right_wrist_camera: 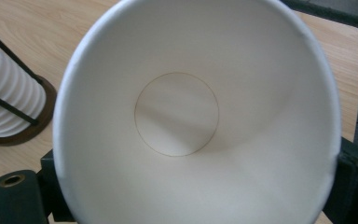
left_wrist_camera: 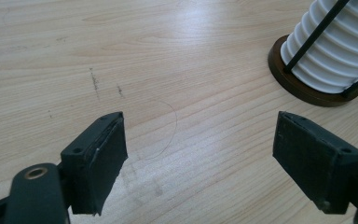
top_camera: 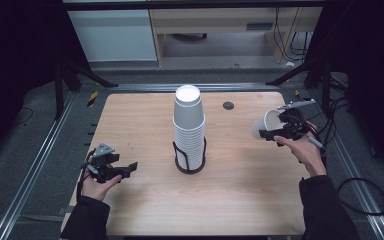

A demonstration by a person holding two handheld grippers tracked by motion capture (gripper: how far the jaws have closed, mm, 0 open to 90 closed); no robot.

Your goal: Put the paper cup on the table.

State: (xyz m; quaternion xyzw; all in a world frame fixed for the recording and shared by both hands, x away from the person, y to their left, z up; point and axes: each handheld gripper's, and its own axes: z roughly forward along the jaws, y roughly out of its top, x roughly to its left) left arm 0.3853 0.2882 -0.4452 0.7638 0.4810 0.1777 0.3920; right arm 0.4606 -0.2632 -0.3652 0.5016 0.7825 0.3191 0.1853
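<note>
A tall stack of white paper cups stands upside down in a black wire holder with a dark round base at the table's middle. My right gripper is shut on a single white paper cup, held above the table's right edge; its open mouth faces the camera in the right gripper view. My left gripper is open over bare wood near the front left, with nothing between its pads. The stack and its base lie ahead to its right.
A wooden table with a small black grommet at the back. Metal rails run along both sides. Cables trail on the floor at right. Cabinets and a desk stand beyond the far edge.
</note>
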